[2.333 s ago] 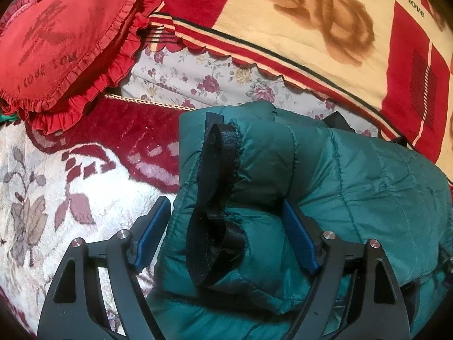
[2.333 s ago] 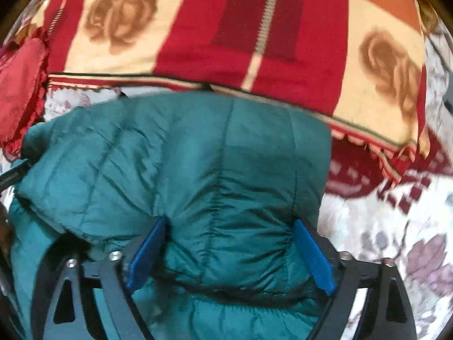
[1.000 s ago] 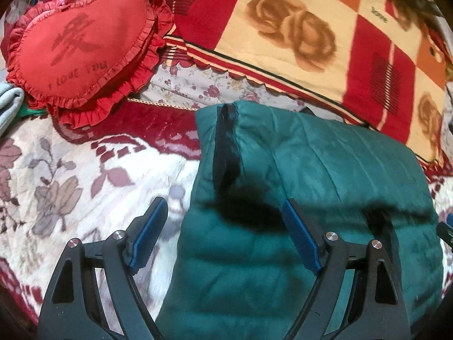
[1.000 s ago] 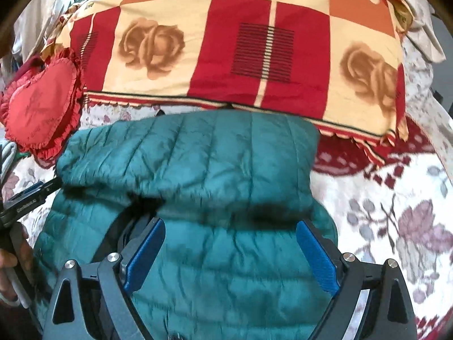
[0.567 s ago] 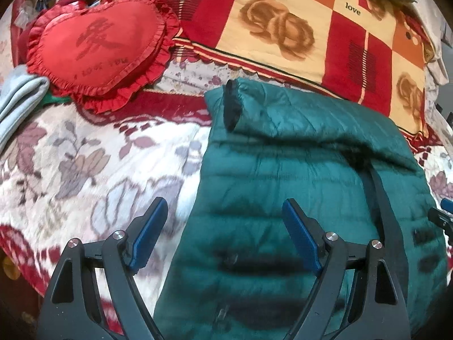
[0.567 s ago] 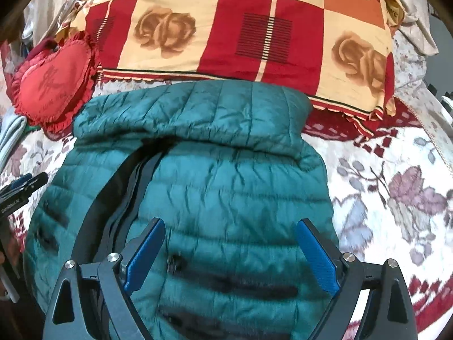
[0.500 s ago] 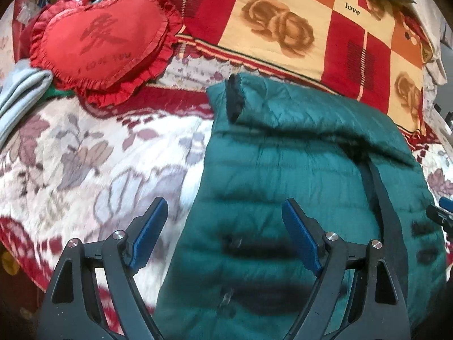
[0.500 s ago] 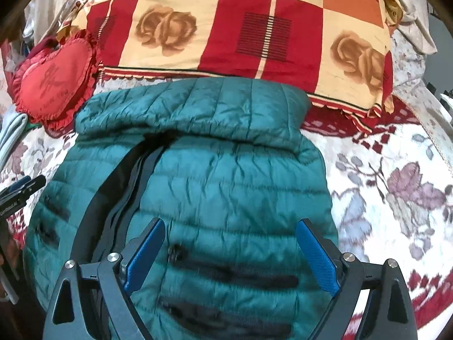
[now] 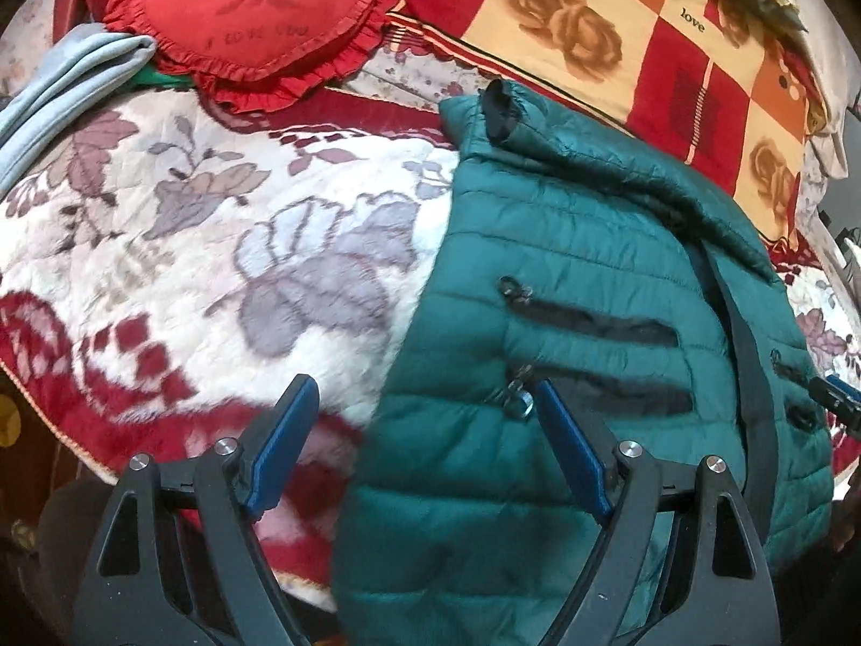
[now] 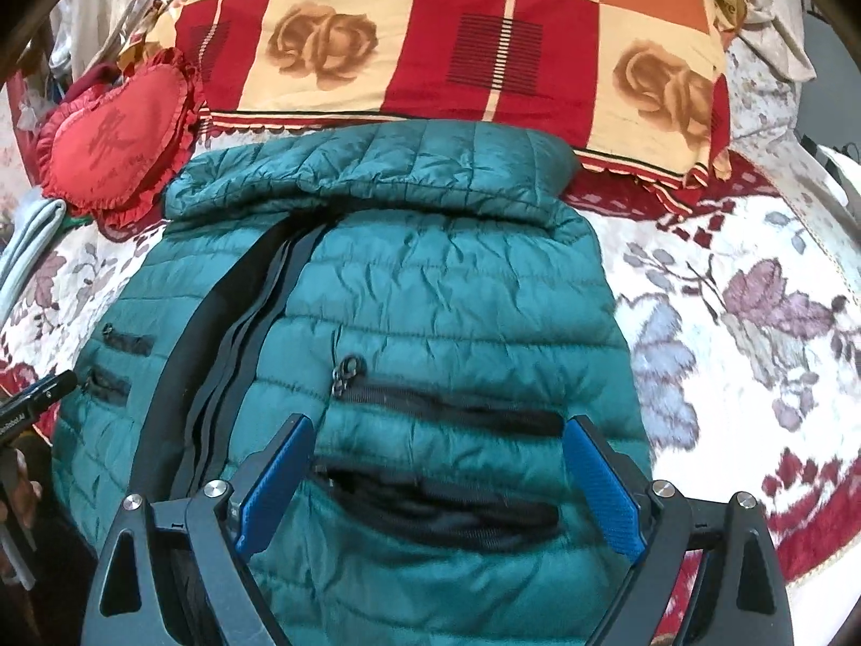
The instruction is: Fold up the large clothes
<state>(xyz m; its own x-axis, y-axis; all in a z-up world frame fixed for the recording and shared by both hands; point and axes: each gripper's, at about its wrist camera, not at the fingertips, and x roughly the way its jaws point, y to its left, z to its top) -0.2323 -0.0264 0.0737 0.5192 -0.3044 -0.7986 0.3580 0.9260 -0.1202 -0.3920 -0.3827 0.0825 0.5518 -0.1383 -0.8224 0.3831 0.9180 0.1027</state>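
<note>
Through the left wrist camera my left gripper (image 9: 417, 444) is spread wide with nothing between its blue pads, hovering over the left edge of the teal quilted puffer jacket (image 9: 581, 323), which lies front-up on the white and maroon floral blanket (image 9: 215, 247). The jacket's far end is turned over into a thick roll, a black cuff (image 9: 498, 107) poking out at its left corner; I judge that the sleeves were tucked there to make a compact block. Beyond sit a red heart-shaped ruffled cushion (image 9: 253, 11), a folded pale blue cloth (image 9: 64, 81) and a red and cream rose-patterned quilt (image 9: 619, 37). Compared with about two seconds ago, when these jaws were straddling the padded sleeve end, I have let go and pulled back, so much more of the jacket now shows, including two zip pockets. Through the right wrist camera my right gripper (image 10: 436, 476) is likewise fully apart and empty, poised over the jacket (image 10: 430, 290) just right of its black central zipper band (image 10: 215, 334), one pocket opening (image 10: 452, 404) between the jaws. The same retreat shows here: earlier the fabric filled the view. I take it that the next fold should bring the near hem up toward the roll.
</note>
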